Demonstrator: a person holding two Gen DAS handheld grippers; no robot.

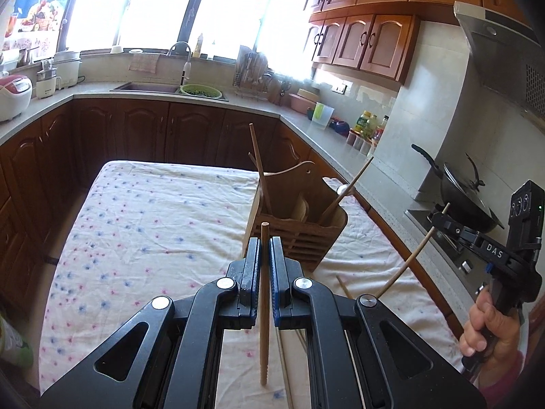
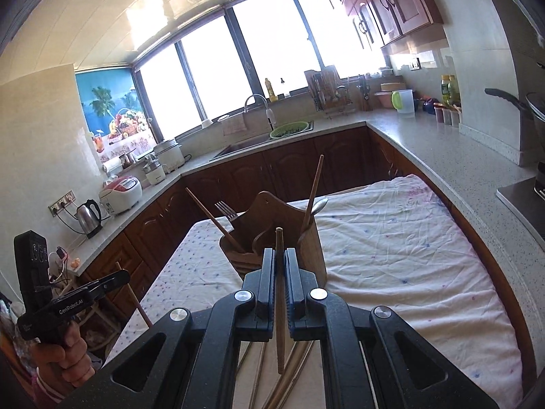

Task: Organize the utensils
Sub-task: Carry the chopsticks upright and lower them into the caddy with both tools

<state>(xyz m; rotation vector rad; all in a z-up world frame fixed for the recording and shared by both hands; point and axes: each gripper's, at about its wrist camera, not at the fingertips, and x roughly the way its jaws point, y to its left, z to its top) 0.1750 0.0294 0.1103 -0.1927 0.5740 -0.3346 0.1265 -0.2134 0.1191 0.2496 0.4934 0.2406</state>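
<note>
each gripper's jaws clamp one wooden chopstick: left gripper [image 1: 265,252], right gripper [image 2: 279,262]; loose utensils [image 2: 293,371] beneath lie half hidden.

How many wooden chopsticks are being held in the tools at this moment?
2. One wooden chopstick is clamped in the left tool; another is in the right tool. More utensils lie below, partly hidden.

A surface [image 1: 136,225] draped in a flower-dotted white cloth [image 2: 391,248] carries a wooden utensil holder [image 1: 303,235], with loose utensils [image 2: 289,371] on the cloth just nearer than the holder.
</note>
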